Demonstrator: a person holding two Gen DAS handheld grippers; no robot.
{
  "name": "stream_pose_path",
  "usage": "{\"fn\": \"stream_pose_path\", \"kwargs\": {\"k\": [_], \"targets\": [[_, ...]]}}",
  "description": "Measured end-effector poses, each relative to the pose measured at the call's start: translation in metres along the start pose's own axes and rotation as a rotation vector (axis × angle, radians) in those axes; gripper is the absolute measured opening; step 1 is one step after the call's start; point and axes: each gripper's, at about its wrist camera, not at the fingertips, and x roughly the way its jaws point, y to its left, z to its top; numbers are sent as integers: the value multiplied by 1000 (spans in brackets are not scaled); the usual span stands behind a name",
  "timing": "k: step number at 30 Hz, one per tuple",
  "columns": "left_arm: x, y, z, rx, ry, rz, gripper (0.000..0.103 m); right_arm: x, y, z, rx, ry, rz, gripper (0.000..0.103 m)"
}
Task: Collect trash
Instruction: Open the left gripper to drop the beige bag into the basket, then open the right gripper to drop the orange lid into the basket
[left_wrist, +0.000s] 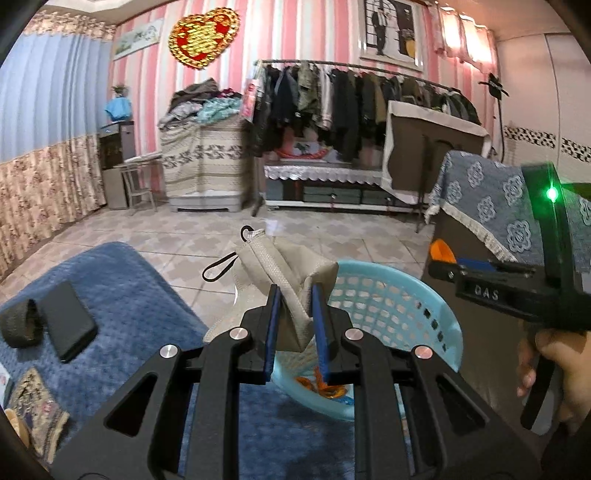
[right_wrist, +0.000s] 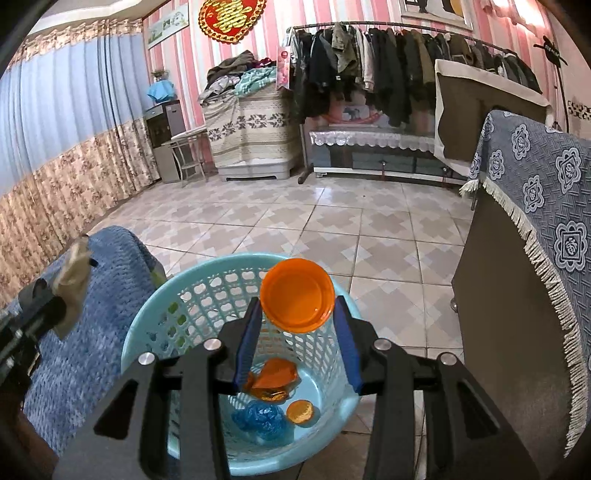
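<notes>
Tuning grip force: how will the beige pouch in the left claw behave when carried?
Probably floppy: the pouch creases and bulges where the left claw pinches it. Seems light, since it holds its shape above the pads. Its woven fabric looks unlikely to slip; the cord loop may snag the basket.

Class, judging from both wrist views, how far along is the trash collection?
Done: orange and blue wrappers lie in the light blue basket. In hand: the right tool holds an orange lid over it; the left tool grips a beige pouch at the rim. Left: dropping both.
</notes>
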Motion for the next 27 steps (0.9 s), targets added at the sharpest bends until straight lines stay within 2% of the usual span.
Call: {"fn": "stream_pose_path", "kwargs": {"k": [13, 15, 17, 19, 21, 22, 25, 27], "targets": [[49, -38, 4, 38, 44, -81, 16, 12, -21, -1, 50, 29, -21, 40], [56, -40, 5, 40, 51, -87, 19, 14, -24, -1, 54, 34, -22, 40], [60, -40, 6, 31, 54, -96, 25, 15, -27, -1, 60, 38, -26, 40], [62, -34, 8, 7, 53, -101, 45, 16, -29, -1, 71, 40, -25, 40], [61, -28, 8, -13, 49, -90, 52, 18, -29, 0, 73, 43, -23, 40], [62, -25, 9, -18, 49, -78, 55, 19, -29, 0, 71, 44, -22, 40], [59, -14, 10, -31, 40, -24, 74, 22, -26, 0, 60, 50, -19, 40], [57, -10, 13, -42, 32, 7, 83, 24, -23, 0, 54, 50, -15, 40]]}}
